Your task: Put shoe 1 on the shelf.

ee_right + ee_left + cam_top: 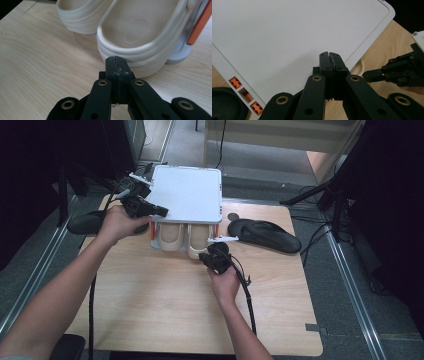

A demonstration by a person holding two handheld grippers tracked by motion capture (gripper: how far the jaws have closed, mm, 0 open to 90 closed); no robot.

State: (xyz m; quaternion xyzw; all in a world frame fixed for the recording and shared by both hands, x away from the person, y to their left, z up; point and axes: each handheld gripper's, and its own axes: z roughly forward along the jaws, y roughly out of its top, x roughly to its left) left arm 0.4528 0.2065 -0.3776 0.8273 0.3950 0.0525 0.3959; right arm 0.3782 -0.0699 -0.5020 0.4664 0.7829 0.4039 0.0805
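Wooden table (165, 305), dark floor around. Left gripper (161, 211) with jaws together, over the left edge of white rack (186, 192). Beige clogs (186, 239) tucked under that rack. Right gripper (117, 61), jaws together, against nearer clog's heel. Black sandal (265, 235) just right.

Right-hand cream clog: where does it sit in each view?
High view: right-hand cream clog at centre, heel poking out under the white rack, by the right gripper.
Left gripper view: a cream curve past the rack's edge.
Right gripper view: upper right.
Shared landmark: the rack's orange posts.
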